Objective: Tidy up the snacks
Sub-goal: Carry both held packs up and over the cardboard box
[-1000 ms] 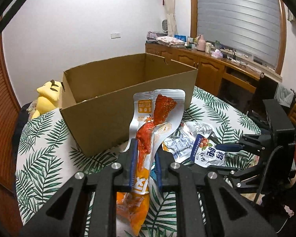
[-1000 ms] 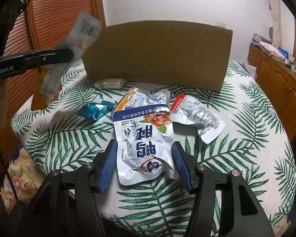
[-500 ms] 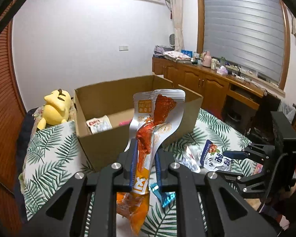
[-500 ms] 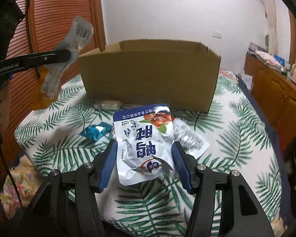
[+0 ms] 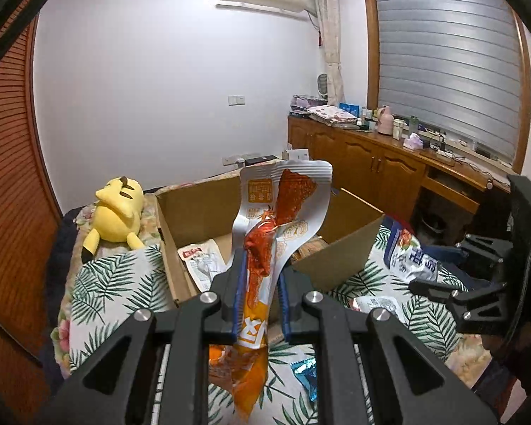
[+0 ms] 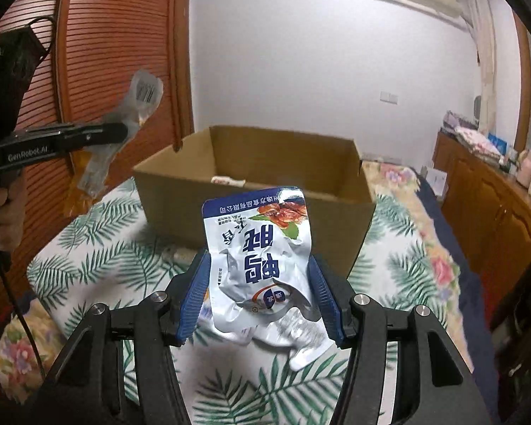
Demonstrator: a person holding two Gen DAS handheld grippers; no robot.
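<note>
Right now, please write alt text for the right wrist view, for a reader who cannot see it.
The right gripper holds a white and blue snack pouch in front of an open cardboard box on a leaf-print cloth. At left, the left gripper holds a long orange packet.

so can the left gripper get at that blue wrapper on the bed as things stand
Probably not yet. The left gripper is already shut on the orange snack packet, so it has no free jaws. The blue wrapper itself lies uncovered on the leaf-print bedspread, below the gripper.
</note>
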